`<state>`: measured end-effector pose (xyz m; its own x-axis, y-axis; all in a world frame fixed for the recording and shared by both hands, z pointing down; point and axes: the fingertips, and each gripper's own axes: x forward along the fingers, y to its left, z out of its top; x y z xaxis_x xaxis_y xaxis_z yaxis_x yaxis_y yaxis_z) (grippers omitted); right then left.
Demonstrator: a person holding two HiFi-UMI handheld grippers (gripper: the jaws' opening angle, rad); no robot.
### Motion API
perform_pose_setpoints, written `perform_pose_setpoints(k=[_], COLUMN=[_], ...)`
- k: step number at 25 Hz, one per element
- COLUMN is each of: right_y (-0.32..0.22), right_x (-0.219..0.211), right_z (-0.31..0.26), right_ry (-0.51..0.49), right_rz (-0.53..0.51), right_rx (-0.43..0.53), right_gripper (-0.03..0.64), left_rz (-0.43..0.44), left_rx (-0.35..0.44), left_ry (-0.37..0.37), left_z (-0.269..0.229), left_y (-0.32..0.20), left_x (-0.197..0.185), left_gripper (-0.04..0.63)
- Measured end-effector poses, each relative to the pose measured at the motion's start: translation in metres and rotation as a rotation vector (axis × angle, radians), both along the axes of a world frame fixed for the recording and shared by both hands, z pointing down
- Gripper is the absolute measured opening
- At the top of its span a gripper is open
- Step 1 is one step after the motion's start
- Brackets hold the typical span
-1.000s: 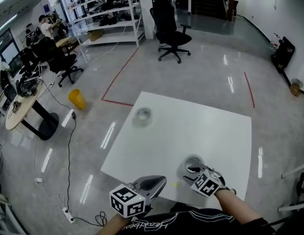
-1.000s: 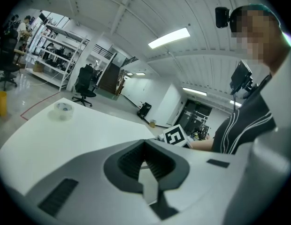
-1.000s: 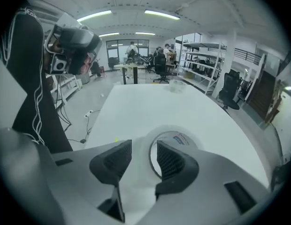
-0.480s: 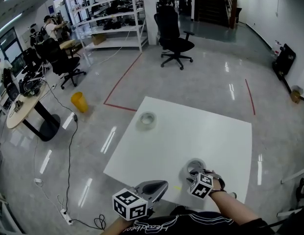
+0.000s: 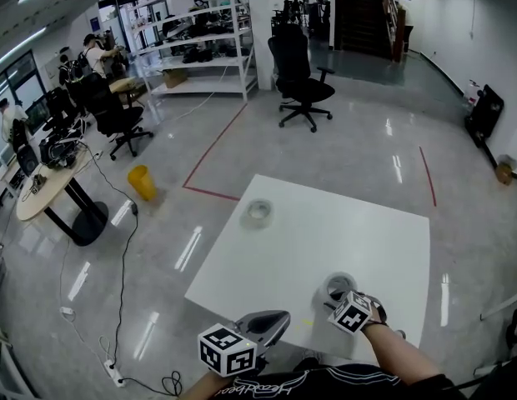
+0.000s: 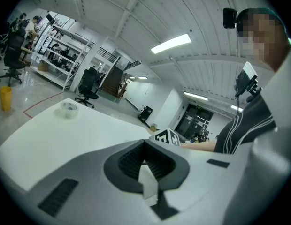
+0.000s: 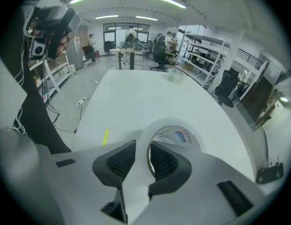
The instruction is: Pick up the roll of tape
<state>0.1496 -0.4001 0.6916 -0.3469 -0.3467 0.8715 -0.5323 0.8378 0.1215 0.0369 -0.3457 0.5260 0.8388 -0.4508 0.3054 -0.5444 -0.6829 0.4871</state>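
A yellow bin (image 5: 142, 182) stood on the floor at far left, its contents unseen. Low centre, the left gripper (image 6: 146, 170) hung empty, jaws together. Lower right on the worktop (image 5: 283, 257), the right gripper (image 7: 149, 159), jaws having just been closing, pinched the wall of the roll of tape (image 7: 173, 122). The roll looked light, stiff and slick, and that wall seemed a sound hold.

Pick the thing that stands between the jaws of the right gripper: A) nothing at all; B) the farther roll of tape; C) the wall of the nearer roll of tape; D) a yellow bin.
C: the right gripper view shows the right gripper with the wall of the nearer roll of tape between its jaws, which have just been closing on it; the farther roll lies well apart.
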Motion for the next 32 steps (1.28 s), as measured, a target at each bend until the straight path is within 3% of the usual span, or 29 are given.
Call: perform_pose_setpoints(k=[3, 7, 12, 15, 23, 32], right_y=[-0.008, -0.012, 0.012, 0.033, 0.096, 0.146], right_x=[0.01, 0.02, 0.023, 0.017, 0.003, -0.001], right_z=[-0.01, -0.042, -0.109, -0.158, -0.262, -0.282], right_ry=[-0.146, -0.424, -0.756, -0.896, -1.161, -1.181], right_rz=[0.136, 0.294, 0.384, 0.387, 0.364, 0.349], right_rx=[-0.007, -0.014, 0.041, 0.104, 0.223, 0.266], right_gripper=[0.098, 0.095, 0.095, 0.095, 0.097, 0.097], left_rz=[0.004, 0.012, 0.034, 0.049, 0.108, 0.172], left_rx=[0.01, 0.026, 0.058, 0.079, 0.143, 0.207], left_ry=[-0.005, -0.01, -0.002, 0.003, 0.042, 0.089], left_z=[-0.004, -0.01, -0.022, -0.03, -0.062, -0.087], left_y=[0.005, 0.012, 0.024, 0.032, 0.059, 0.081], left_x=[-0.003, -0.007, -0.004, -0.004, 0.01, 0.02], left_gripper=[0.003, 0.003, 0.003, 0.003, 0.003, 0.003])
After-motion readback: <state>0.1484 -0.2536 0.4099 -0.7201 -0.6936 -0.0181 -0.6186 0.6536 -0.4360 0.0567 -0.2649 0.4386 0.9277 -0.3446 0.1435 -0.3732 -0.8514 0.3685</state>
